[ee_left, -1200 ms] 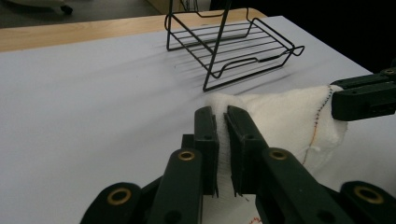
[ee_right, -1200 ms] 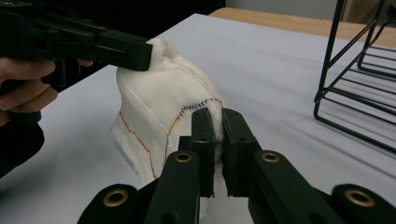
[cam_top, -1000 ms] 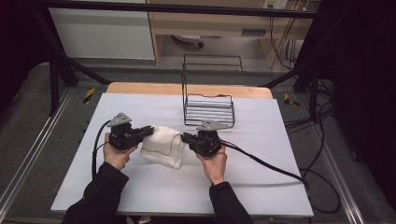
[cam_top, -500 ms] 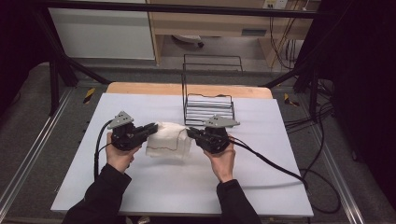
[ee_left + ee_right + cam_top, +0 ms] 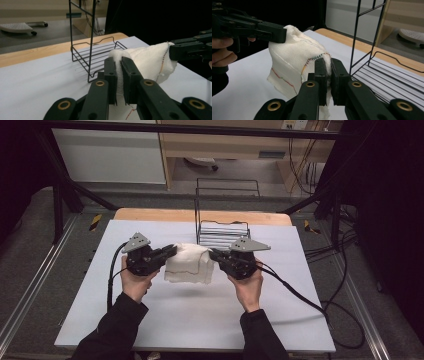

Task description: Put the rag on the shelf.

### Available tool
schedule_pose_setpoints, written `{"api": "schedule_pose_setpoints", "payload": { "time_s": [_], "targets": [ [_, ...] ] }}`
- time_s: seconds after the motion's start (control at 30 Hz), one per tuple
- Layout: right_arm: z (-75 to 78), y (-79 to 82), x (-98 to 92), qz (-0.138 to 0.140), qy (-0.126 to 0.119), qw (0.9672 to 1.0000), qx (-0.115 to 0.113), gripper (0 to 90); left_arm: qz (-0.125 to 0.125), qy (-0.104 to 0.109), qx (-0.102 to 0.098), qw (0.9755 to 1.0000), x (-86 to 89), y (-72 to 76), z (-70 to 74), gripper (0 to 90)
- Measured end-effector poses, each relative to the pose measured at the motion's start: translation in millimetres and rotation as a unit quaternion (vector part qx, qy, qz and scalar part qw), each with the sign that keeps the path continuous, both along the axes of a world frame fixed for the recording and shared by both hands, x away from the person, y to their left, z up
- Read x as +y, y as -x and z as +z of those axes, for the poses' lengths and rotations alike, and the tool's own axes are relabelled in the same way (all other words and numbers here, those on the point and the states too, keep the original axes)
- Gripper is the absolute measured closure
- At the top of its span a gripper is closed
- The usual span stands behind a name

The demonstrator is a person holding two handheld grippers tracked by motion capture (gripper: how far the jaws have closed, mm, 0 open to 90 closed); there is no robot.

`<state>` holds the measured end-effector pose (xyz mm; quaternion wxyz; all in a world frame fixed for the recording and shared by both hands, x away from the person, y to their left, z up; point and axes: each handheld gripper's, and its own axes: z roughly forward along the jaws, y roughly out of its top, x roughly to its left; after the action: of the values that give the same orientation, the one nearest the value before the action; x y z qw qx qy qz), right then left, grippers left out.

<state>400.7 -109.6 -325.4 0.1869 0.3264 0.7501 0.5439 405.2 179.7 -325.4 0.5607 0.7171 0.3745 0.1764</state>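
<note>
One white cloth hangs between my two tools, clear of the desk. My left tool pinches its nine o'clock end, my right tool its three o'clock end; its long axis runs between them. One wire rack stands at twelve o'clock, nearer my right tool.

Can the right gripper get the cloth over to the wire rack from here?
Probably yes. The right gripper is shut on the cloth, held off the table just in front of the wire rack, with nothing between them. The left gripper grips the other end, so it must move along or let go.
</note>
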Motion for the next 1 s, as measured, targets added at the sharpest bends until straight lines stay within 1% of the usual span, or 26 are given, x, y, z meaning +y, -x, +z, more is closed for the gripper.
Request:
{"api": "schedule_pose_setpoints", "payload": {
  "time_s": [0.17,0.23,0.27,0.43,0.63,0.77,1.0],
  "targets": [
    [9.8,-0.5,-8.7,-0.007,-0.006,0.9999,-0.012,84.7,-0.002,0.008,-0.014,0.9999,-8.2,-3.5,10.0,82.5],
    [16.0,-0.4,-12.9,-0.013,-0.007,0.9997,-0.022,84.8,-0.002,0.01,-0.021,0.9997,-11.4,-4.4,14.0,82.5],
    [16.0,-0.4,-12.9,-0.013,-0.007,0.9997,-0.022,84.8,-0.002,0.011,-0.023,0.9997,-12.9,-4.8,16.0,82.5],
    [25.9,-0.3,-18.1,-0.019,-0.011,0.9991,-0.037,84.8,-0.001,0.015,-0.038,0.9992,-18.9,-7.2,25.7,82.5],
    [35.7,-0.8,-23.5,-0.025,-0.019,0.9982,-0.05,84.8,-0.001,0.023,-0.049,0.9985,-24.4,-11.6,34.7,82.5],
    [40.3,-0.8,-27.0,-0.03,-0.021,0.9977,-0.058,84.8,-0.002,0.022,-0.053,0.9983,-29.1,-14.2,38.4,82.5],
    [51.0,-3.5,-34.8,-0.039,-0.023,0.9965,-0.07,84.8,-0.004,0.022,-0.066,0.9975,-38.5,-19.2,47.6,82.5]
  ]
}}
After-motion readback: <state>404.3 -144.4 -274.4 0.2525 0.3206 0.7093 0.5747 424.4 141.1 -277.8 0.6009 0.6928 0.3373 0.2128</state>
